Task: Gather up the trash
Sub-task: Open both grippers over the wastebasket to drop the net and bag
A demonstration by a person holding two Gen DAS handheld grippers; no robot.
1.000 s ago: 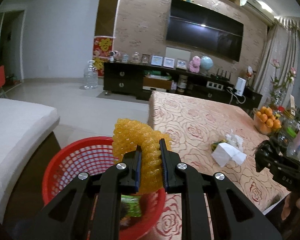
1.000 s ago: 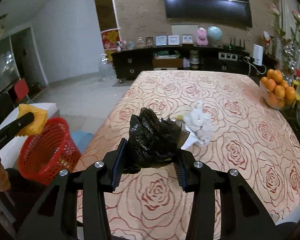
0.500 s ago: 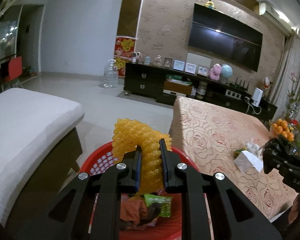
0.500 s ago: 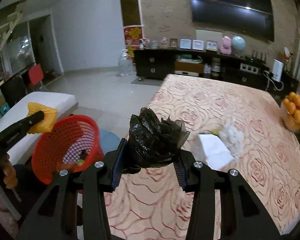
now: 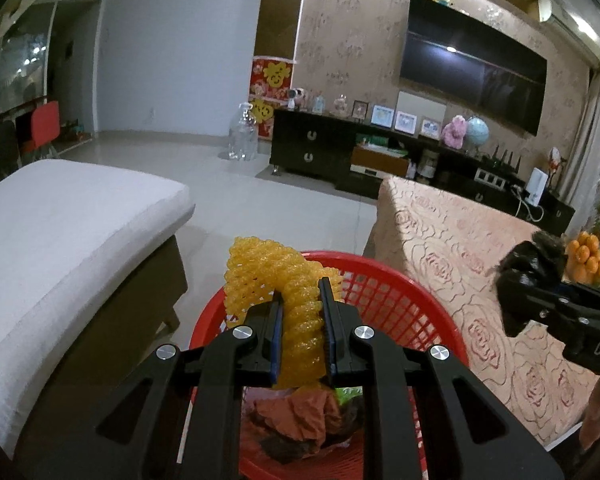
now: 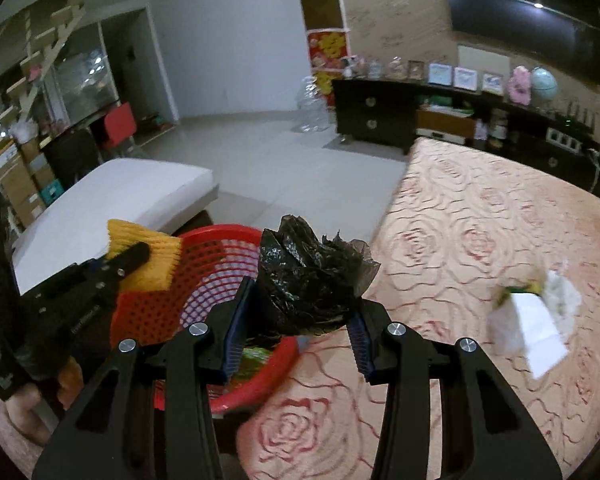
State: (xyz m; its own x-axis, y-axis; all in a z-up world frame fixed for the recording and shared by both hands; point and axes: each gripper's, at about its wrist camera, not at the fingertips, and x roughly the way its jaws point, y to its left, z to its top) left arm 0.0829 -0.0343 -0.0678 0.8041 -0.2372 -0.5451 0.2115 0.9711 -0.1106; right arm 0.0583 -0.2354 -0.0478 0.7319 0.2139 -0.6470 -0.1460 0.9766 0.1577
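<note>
My left gripper (image 5: 302, 312) is shut on a yellow foam fruit net (image 5: 276, 276), held over the red mesh basket (image 5: 384, 292), which holds crumpled orange and dark trash (image 5: 300, 416). My right gripper (image 6: 300, 312) is shut on a crumpled black plastic bag (image 6: 308, 276), at the table's left edge beside the red basket (image 6: 216, 264). In the right wrist view the left gripper (image 6: 140, 252) with the yellow net (image 6: 148, 256) hangs over the basket's left rim. White tissue and paper scraps (image 6: 536, 312) lie on the rose-patterned table (image 6: 480, 220).
A white cushioned bench (image 5: 60, 232) stands left of the basket. A dark TV cabinet (image 5: 340, 152) with frames runs along the far wall, a water jug (image 5: 242, 136) on the tiled floor. A bowl of oranges (image 5: 588, 260) sits at the table's far right.
Both grippers swung left toward the basket. The left one with the yellow net now hangs over it; the right one carried the black bag from mid-table to the table's left edge.
</note>
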